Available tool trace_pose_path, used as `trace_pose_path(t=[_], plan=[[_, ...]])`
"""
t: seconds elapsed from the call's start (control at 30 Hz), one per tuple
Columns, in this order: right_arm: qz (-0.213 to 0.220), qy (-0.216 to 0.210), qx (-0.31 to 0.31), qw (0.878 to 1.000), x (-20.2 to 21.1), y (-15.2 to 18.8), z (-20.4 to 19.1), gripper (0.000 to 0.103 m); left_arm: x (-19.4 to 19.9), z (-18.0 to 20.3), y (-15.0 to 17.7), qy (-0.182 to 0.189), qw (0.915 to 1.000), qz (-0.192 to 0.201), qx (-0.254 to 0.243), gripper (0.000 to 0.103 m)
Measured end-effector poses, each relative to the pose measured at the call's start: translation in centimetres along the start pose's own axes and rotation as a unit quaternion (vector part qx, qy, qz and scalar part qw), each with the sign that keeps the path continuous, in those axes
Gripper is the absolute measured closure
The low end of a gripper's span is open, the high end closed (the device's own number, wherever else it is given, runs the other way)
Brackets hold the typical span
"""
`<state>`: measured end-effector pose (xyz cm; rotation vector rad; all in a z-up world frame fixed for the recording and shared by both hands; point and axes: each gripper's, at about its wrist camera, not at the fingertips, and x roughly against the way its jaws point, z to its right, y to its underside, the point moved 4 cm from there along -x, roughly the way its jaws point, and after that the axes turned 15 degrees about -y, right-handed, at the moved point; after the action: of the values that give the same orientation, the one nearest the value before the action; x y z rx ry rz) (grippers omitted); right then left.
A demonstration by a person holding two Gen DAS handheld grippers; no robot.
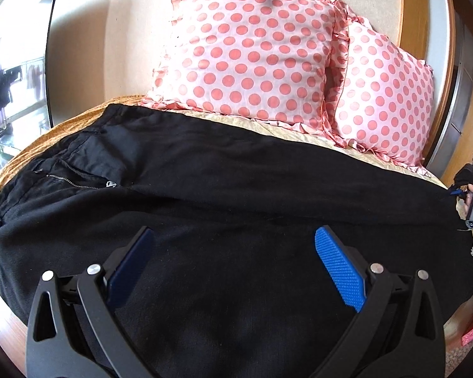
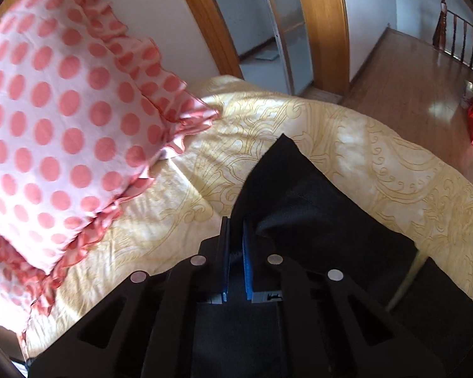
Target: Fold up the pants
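pants point(image 1: 224, 182), black, soft and limp, judged light; best taken at hem or waistband edges. left wrist view: spread across bed point(image 1: 31, 154) below polka-dot pillows point(image 1: 252, 53), waistband and zip at left; left hand-held gripper point(image 1: 233, 245) released, jaws wide apart, hovering over mid-leg cloth. right wrist view: right hand-held gripper point(image 2: 235, 233) clenched on leg end, cloth draping right over bedspread point(image 2: 347, 132).

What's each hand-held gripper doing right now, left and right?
Left hand-held gripper: open, above the black pants, holding nothing.
Right hand-held gripper: closed on the pants' cuff end.
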<state>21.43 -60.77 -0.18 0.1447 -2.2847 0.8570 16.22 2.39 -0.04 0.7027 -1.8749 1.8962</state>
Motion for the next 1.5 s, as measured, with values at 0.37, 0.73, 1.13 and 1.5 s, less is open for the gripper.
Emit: trace_pose_path(t=[0.37, 0.73, 1.13, 1.5], plan=[[0.06, -0.108, 0.0, 0.992, 11.2, 5.3, 3.6, 0.096, 1.3, -1.4, 0.9, 0.064, 0.9909, -0.036, 0.113, 0.002], [0.017, -0.143, -0.016, 0.989, 15.0, 9.9, 6.4, 0.093, 3.2, 1.0, 1.5, 0.073, 0.9946, -0.016, 0.071, 0.002], [0.006, -0.171, -0.14, 0.975, 8.6, 7.6, 7.1, 0.047, 4.3, 1.1, 1.9, 0.034, 0.9989, 0.021, 0.025, 0.002], [-0.022, -0.192, -0.136, 0.972, 8.0, 8.3, 6.1, 0.025, 4.0, 1.6, 2.0, 0.009, 0.9991, 0.041, -0.005, 0.002]])
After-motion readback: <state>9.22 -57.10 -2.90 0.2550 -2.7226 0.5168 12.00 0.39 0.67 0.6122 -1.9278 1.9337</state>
